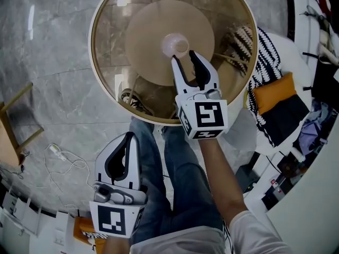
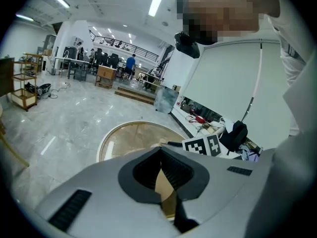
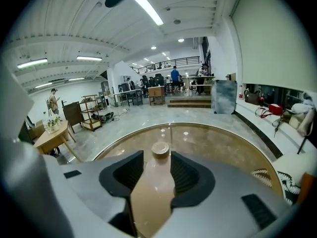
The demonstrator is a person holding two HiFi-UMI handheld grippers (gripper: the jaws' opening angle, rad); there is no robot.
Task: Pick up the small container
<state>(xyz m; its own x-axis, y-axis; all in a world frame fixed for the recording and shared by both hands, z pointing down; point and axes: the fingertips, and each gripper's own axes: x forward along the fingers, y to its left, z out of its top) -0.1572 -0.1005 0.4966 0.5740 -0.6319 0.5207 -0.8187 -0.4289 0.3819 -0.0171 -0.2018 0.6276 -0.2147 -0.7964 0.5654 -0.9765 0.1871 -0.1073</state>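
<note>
The small container (image 1: pixel 175 44), a pale round pot with a flat lid, is set upright at the middle of the round glass table (image 1: pixel 110 32), above the tan disc base (image 1: pixel 148 25) seen through the glass. The right gripper (image 1: pixel 184 57) is held over the tabletop with its jaws spread wide; the container is located just beyond the fingertips, in line with the gap, and is not pressed by either pad. The left gripper (image 1: pixel 128 136) is held off the table, above the floor beside the person's jeans (image 1: pixel 180 168), with its jaw tips pressed together and nothing gripped
</note>
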